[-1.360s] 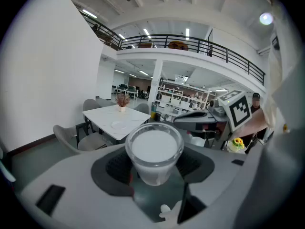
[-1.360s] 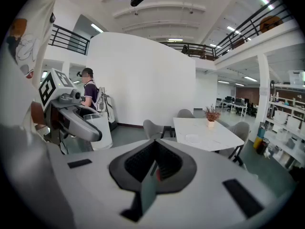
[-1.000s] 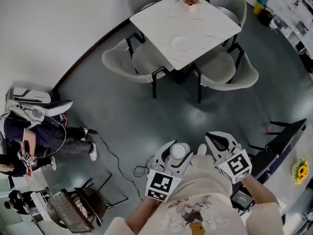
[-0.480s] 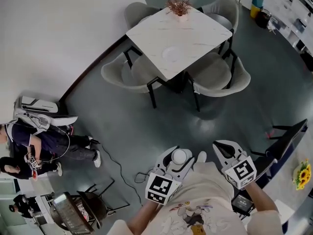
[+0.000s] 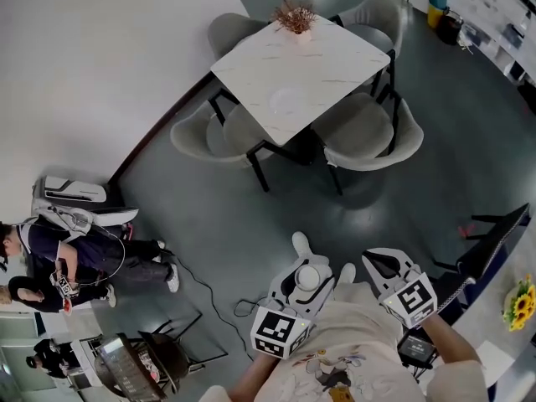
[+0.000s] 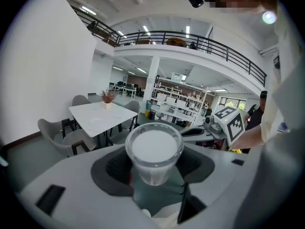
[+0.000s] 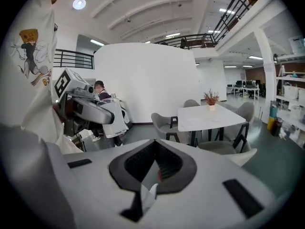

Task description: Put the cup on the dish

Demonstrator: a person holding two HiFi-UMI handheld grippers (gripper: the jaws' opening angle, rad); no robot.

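My left gripper [image 5: 306, 286] is shut on a clear cup [image 5: 308, 275] with a white top, held close to my body above the grey floor. In the left gripper view the cup [image 6: 153, 151] stands upright between the jaws of the left gripper [image 6: 153, 168]. A white dish [image 5: 286, 101] lies on the white marble table [image 5: 327, 53] well ahead; the left gripper view has the dish [image 6: 96, 121] at far left. My right gripper [image 5: 376, 261] hovers beside the left one. The right gripper [image 7: 153, 161] is shut and empty.
Grey chairs [image 5: 368, 132] ring the table, and a dried-flower vase [image 5: 295, 17] stands at its far corner. A person [image 5: 75, 258] sits on the floor at left. A cable [image 5: 201, 279] runs across the floor. A black stand [image 5: 490, 245] is at right.
The table and dish have slid lower and a little left in the head view. Both grippers sit slightly lower in the frame. The cup stays held in the left gripper.
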